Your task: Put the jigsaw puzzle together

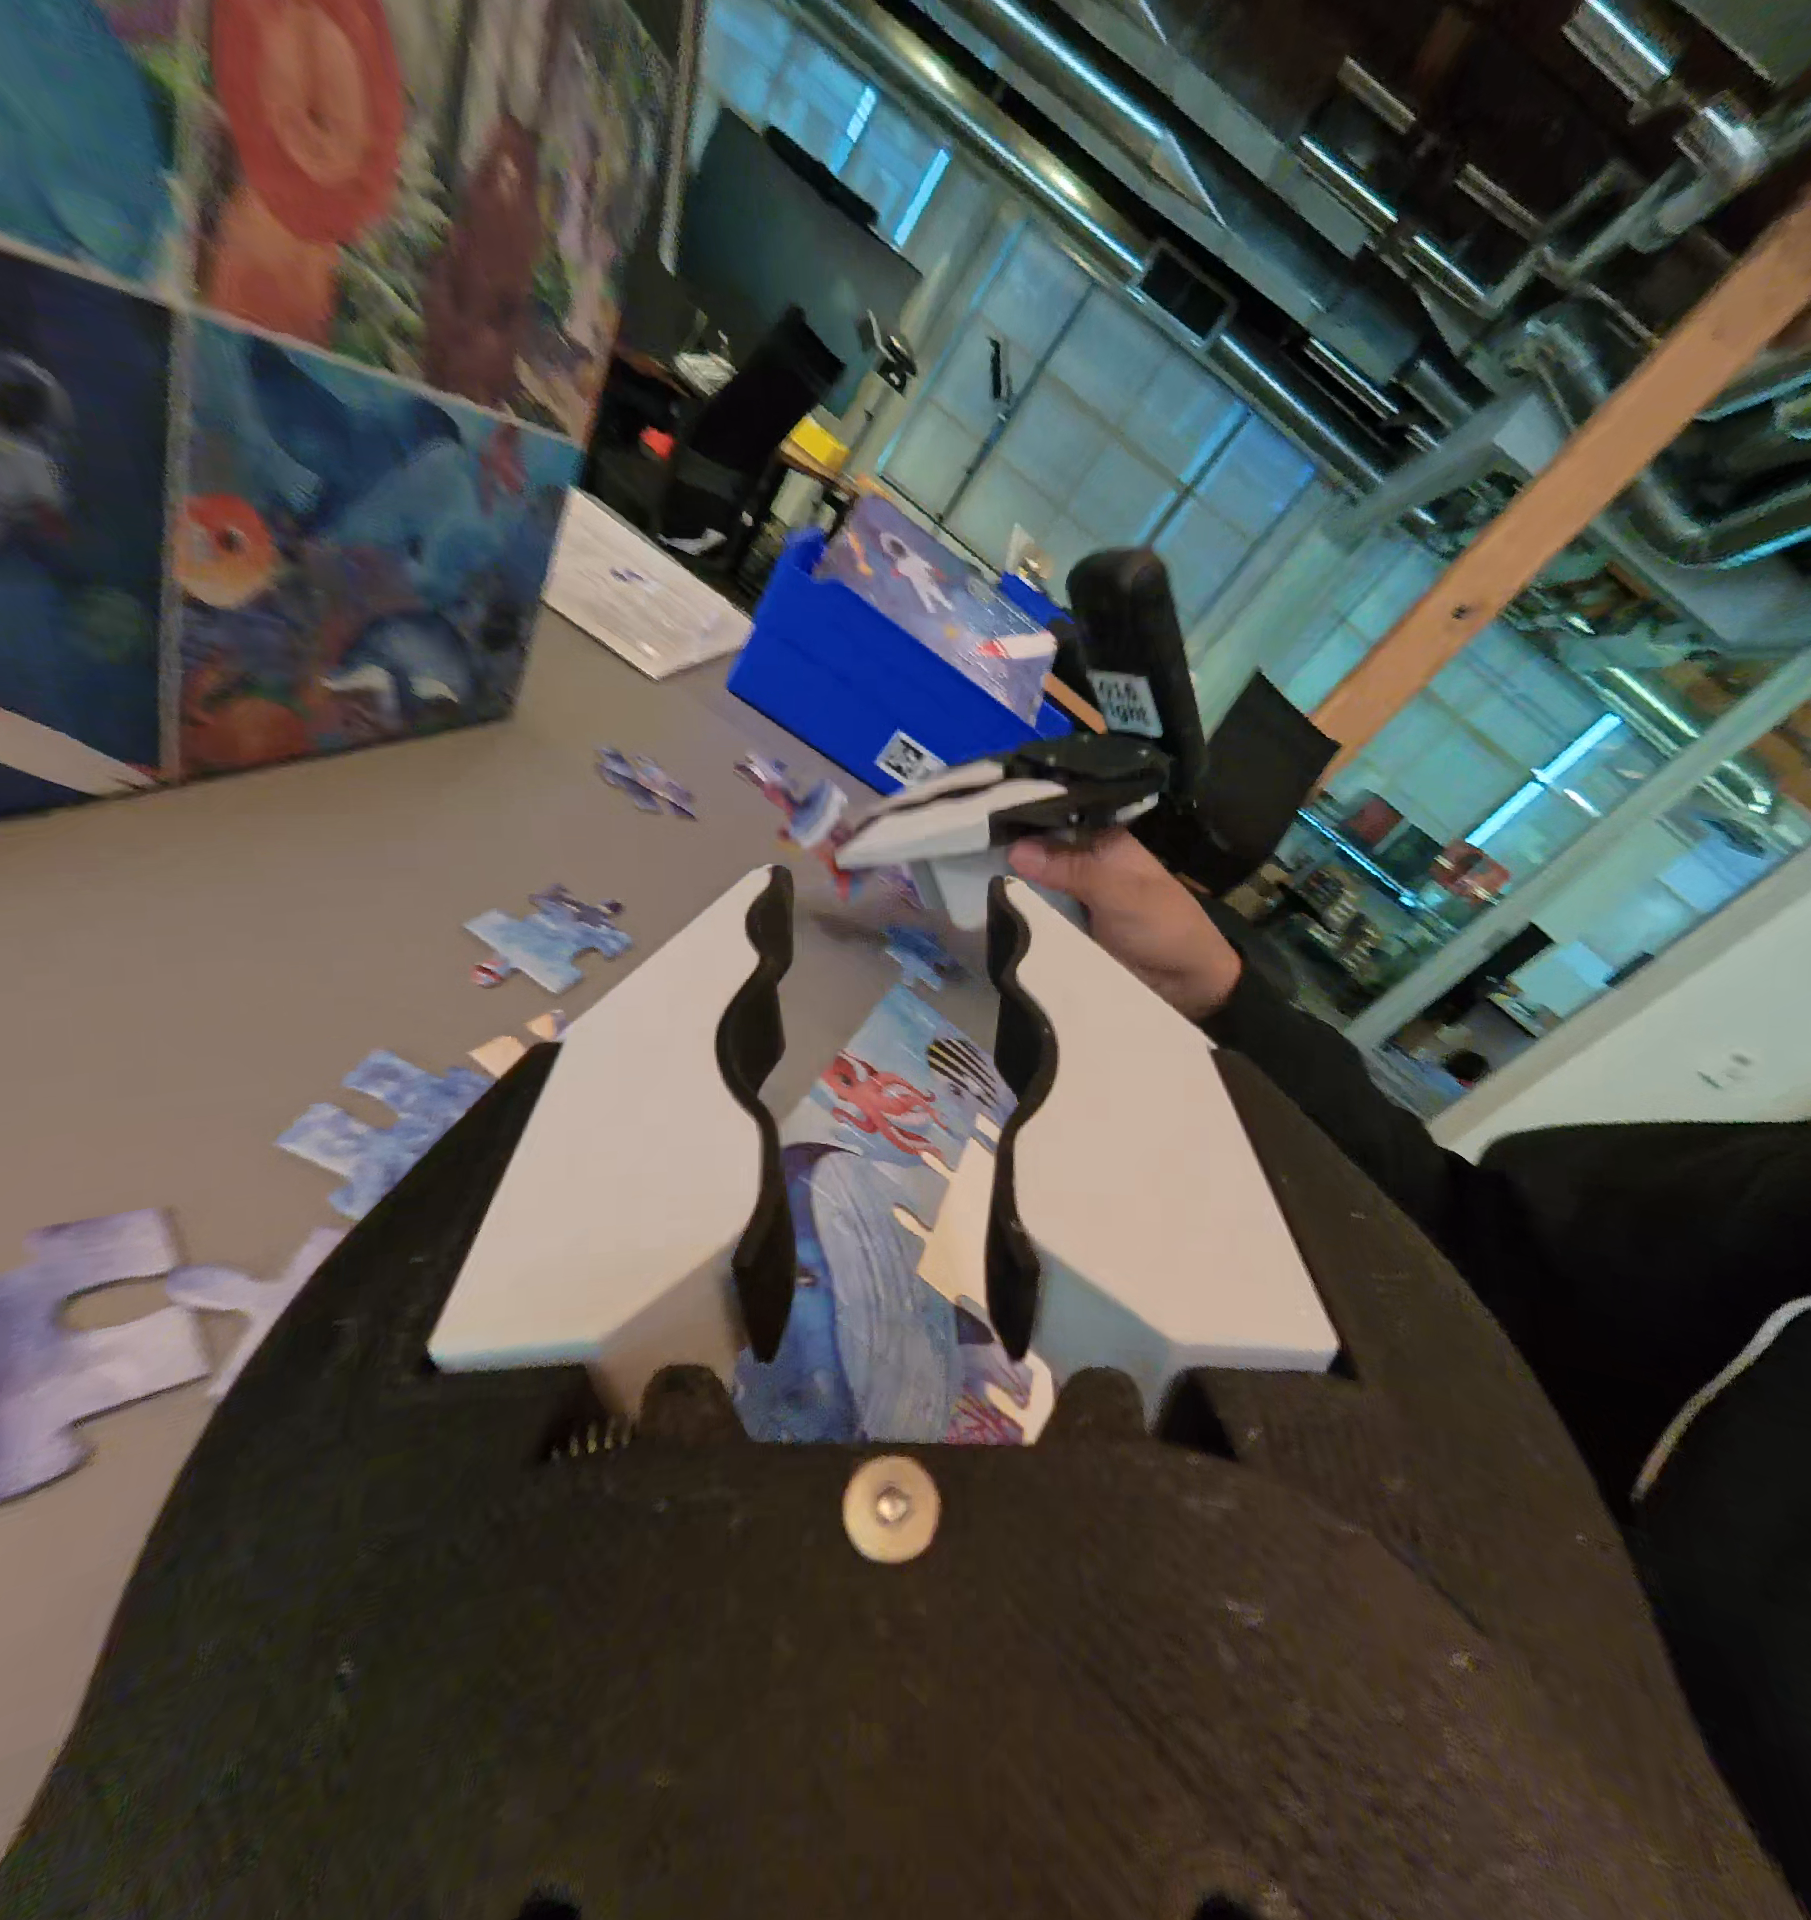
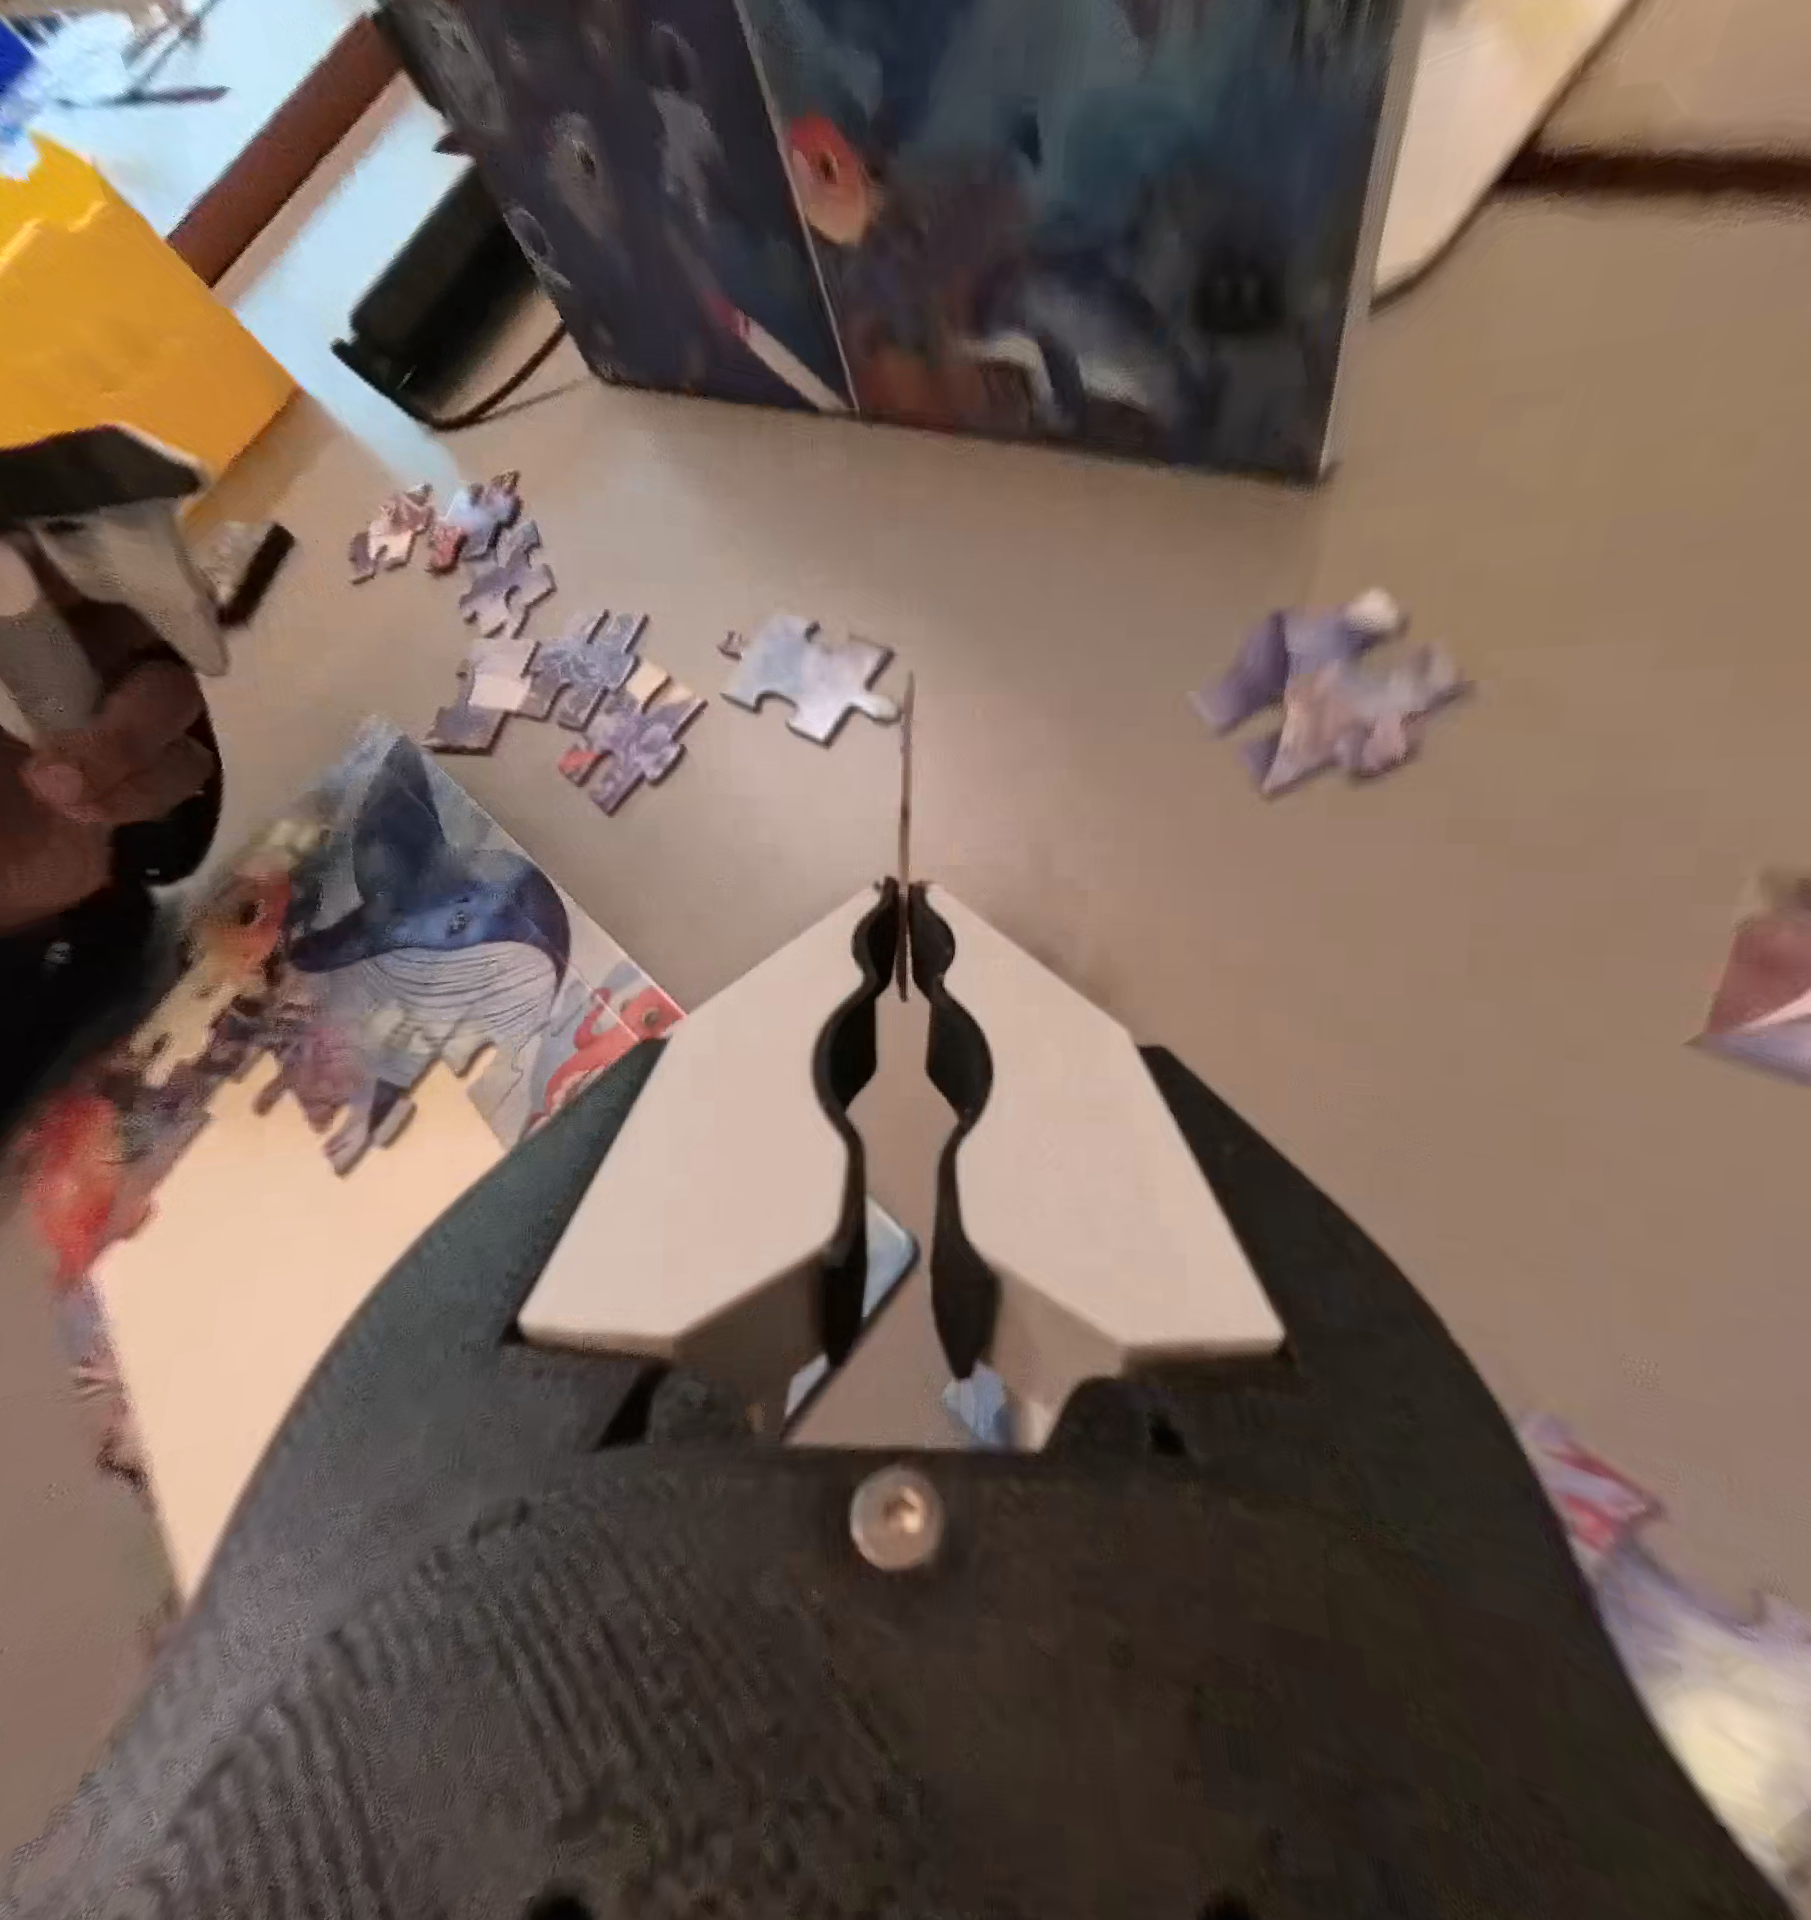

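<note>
My left gripper [image 1: 888, 891] is open and empty, held just above the partly joined puzzle [image 1: 859, 1226], which shows a blue whale and a red octopus. My right gripper [image 2: 897, 896] is shut on a thin puzzle piece [image 2: 906, 790], seen edge-on and sticking out past the tips. In the left wrist view the right gripper [image 1: 847, 847] hovers over the far end of the puzzle with that piece [image 1: 813, 821]. The joined puzzle [image 2: 413, 935] lies at the left in the right wrist view, with the left gripper [image 2: 132, 582] above it.
Loose pieces [image 1: 553, 935] [image 2: 813, 675] [image 2: 1332, 696] lie scattered on the beige table [image 2: 1140, 623]. A tall picture-covered puzzle box [image 1: 257, 416] [image 2: 984, 208] stands behind them. A blue bin [image 1: 880, 675] and a yellow bin [image 2: 70, 312] stand farther off. Some 20 cm of space lies between my two pairs of fingers.
</note>
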Demonstrator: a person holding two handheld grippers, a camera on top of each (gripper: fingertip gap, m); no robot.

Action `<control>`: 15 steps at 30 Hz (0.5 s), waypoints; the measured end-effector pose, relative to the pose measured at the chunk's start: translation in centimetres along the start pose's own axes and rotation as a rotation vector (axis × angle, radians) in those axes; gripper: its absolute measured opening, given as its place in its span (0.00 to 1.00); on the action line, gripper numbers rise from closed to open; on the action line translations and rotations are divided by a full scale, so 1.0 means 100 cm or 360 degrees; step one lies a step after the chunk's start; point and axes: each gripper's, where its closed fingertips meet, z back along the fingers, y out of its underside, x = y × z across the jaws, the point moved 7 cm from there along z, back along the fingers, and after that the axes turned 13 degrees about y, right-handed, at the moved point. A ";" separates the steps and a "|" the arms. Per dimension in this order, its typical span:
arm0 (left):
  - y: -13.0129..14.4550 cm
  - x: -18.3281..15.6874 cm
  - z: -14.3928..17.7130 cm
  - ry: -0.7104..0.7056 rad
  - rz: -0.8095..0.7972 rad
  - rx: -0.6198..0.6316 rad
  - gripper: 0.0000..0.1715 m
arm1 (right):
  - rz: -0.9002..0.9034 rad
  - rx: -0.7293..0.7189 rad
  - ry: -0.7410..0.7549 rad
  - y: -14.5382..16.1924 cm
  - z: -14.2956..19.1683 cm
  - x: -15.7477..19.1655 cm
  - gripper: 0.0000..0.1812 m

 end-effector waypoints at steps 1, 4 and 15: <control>-0.004 0.001 0.005 -0.0043 -0.0032 -0.0026 0.19 | -0.0093 0.0053 -0.0051 0.005 -0.004 -0.004 0.00; -0.016 0.001 0.019 -0.0144 -0.0118 -0.0092 0.17 | -0.0270 0.0168 -0.0140 0.016 -0.015 -0.009 0.00; -0.033 0.007 0.051 -0.0466 -0.0380 -0.0026 0.15 | -0.0058 0.0101 0.0092 0.010 -0.006 -0.023 0.20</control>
